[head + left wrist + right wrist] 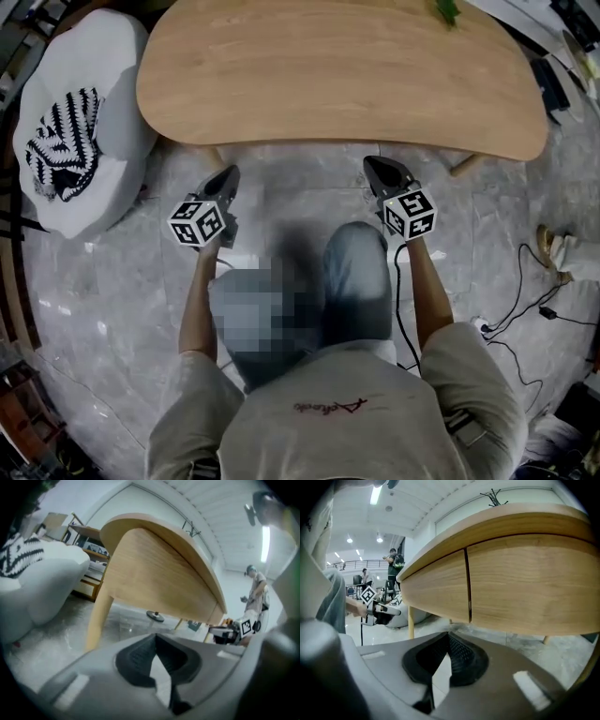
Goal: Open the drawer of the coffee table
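- While held low before the table edge, left gripper (225, 174): jaws pressed together, nothing between them.
- Beside it, right gripper (376, 167): jaws likewise closed, empty.
- Just ahead of both, oval light-wood coffee table (337, 75): apart from the jaws.
- Set in its apron, wooden drawer front (525, 585): flush, closed, facing right gripper.
- Left of table, white rounded seat (103, 112) bearing black-and-white knitted cloth (64, 155).

In the head view the oval light-wood desk (337, 75) runs past the top edge, and its overhang hides the wooden front panels (525, 583). A small green thing (447, 9) on it is cropped and unidentifiable.
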